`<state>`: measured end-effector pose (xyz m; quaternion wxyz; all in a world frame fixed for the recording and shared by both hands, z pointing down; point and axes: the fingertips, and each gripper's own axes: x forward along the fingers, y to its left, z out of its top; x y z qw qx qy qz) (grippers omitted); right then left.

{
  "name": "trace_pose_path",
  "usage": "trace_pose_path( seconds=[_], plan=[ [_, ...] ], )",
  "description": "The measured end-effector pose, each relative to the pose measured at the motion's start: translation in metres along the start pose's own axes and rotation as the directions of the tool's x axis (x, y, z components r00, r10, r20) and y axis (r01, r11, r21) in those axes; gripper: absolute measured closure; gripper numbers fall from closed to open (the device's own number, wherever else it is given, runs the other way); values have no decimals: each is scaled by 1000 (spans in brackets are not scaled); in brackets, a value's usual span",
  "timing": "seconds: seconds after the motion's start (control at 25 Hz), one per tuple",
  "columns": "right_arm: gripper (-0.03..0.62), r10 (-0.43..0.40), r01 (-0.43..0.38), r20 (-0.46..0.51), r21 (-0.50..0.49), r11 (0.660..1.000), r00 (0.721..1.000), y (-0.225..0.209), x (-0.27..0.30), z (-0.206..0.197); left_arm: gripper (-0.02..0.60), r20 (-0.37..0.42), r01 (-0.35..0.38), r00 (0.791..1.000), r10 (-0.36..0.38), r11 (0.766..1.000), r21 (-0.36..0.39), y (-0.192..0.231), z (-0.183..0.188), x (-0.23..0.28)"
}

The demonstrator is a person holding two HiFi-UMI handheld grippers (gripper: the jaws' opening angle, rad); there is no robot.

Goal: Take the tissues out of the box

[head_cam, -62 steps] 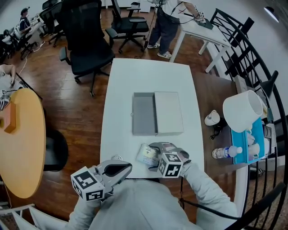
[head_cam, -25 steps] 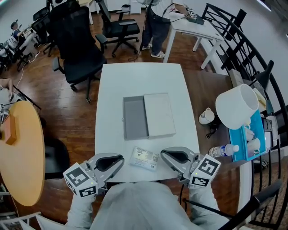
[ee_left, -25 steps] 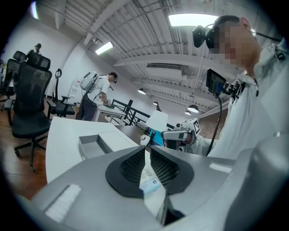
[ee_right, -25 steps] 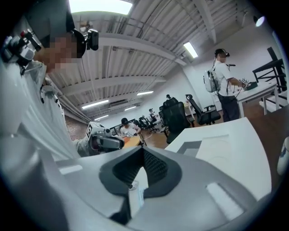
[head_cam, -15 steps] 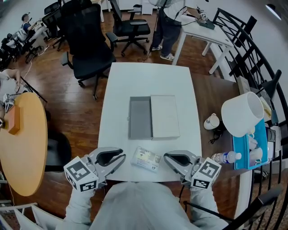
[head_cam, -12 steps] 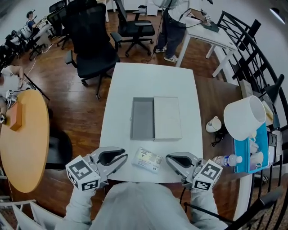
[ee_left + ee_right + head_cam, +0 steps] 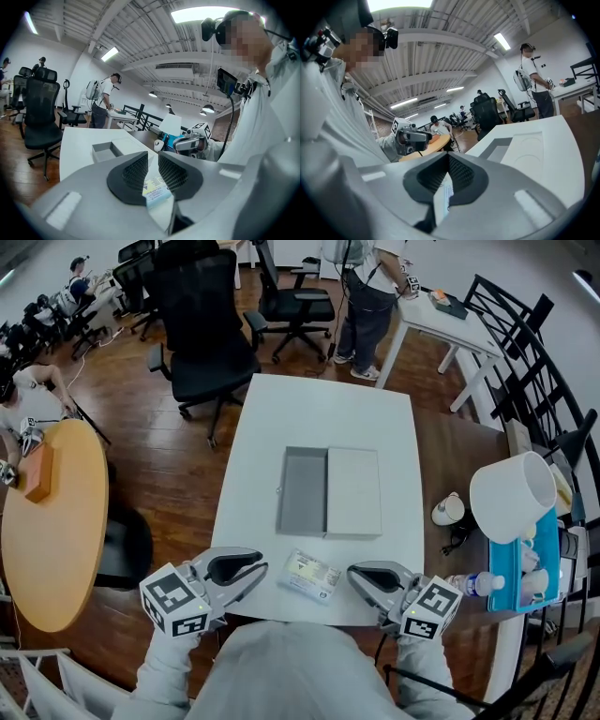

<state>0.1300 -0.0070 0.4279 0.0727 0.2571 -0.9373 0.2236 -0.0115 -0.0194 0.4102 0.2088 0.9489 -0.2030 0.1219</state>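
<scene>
Since the tissue pack [image 7: 309,575] already lies out on the counter [image 7: 323,409], clear of the box, I judge the job as good as done, and that would explain why neither hand is gripping anything. My right fingers [image 7: 461,174] are pressed fully together, tips meeting, with nothing pinched; the pale strip showing through the slit beneath them is only the pack lying farther off. My left fingers [image 7: 133,173] stand a narrow gap apart, and the printed label seen through that gap is the same pack on the counter beyond, untouched. Both sets of fingers hang at the near edge of the counter, 1 to each side of the pack and pointing in toward it, close but apart from it, which reads to me as a rest pose and not an approach. Farther out, near the middle of the counter, the box [image 7: 302,490] sits open, its grey tray looking bare, with the white lid [image 7: 353,493] lying flat, touching it on my right.
</scene>
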Motion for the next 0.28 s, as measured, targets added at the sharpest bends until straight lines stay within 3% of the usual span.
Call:
trace_pose_path(
  seconds=[0.28],
  plan=[
    [592, -4, 4, -14, -3, 1000, 1000, 9, 8, 1, 518, 5, -8, 1000, 8, 1000, 3, 2, -2, -15]
  ],
)
